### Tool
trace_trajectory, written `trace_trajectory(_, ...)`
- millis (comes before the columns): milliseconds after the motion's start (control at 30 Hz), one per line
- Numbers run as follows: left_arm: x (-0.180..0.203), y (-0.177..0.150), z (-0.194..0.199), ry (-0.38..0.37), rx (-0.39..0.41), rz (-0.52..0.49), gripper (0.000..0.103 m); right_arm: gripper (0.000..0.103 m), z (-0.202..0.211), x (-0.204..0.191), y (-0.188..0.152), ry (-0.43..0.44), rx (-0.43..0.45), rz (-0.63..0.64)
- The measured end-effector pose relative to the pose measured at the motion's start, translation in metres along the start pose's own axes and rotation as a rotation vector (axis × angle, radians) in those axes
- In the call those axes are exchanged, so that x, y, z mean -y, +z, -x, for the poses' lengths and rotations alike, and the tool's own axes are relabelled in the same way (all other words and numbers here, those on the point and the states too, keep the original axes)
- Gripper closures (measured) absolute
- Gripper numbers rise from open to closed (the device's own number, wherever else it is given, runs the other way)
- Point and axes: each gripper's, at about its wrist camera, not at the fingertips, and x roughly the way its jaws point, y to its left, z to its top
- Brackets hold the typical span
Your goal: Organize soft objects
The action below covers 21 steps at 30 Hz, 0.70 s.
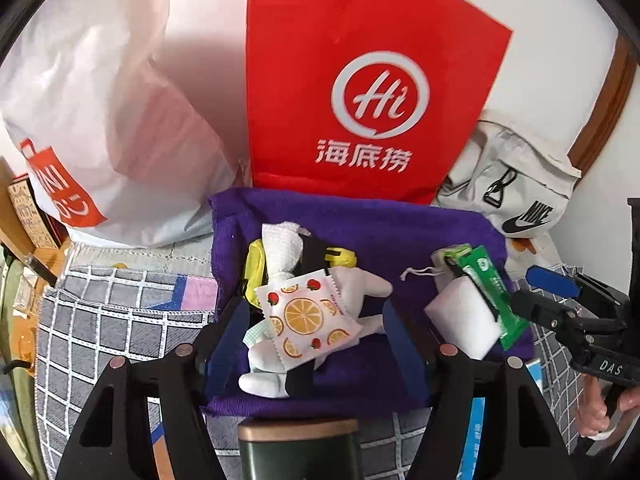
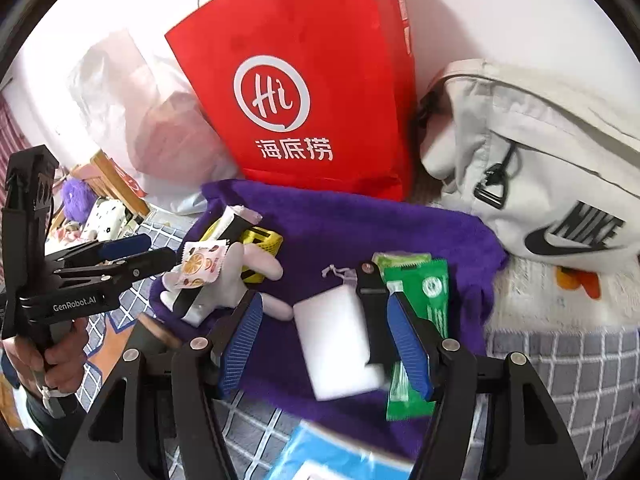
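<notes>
The left tool (image 1: 312, 344) gapes wide around the orange-print packet (image 1: 306, 316); the right tool (image 2: 328, 344), equally wide, straddles the white sponge (image 2: 340, 340) on the purple towel (image 2: 360, 220).

Right gripper spread wide over a purple towel of soft things

The right gripper (image 2: 326, 344) stands open above the fuzzy purple towel (image 2: 380, 224), a white foam block (image 2: 340, 340) between its blue-padded fingers (image 2: 408, 344) and a green foil packet (image 2: 432, 292) just right. Far left, the left gripper (image 2: 136, 258) points at an orange-print sachet (image 2: 200, 264) lying on white socks (image 2: 240, 276). Behind stand a red paper bag (image 2: 304, 80) and a pale grey Nike bag (image 2: 540, 152).
</notes>
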Motion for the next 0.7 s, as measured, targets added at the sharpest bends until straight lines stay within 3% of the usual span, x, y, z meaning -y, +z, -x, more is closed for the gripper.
trace_trajectory(233,0.012,-0.018,0.040,0.002,0.024,-0.022,0.034,0.037,0.043,-0.009,-0.022,-0.055,0.030,-0.045)
trace_trajectory(300,0.014,-0.025,0.054,0.012,0.035,-0.022,0.031,0.027,0.058,-0.014,-0.031,-0.080,0.047,-0.059)
trace_trajectory(500,0.021,-0.058,0.099,0.012,0.059,-0.020,0.025,0.011,0.097,-0.030,-0.063,-0.138,0.102,-0.058)
trace_trajectory(700,0.032,-0.096,0.135,0.017,0.085,-0.029,0.015,0.005,0.135,-0.052,-0.101,-0.184,0.135,-0.036)
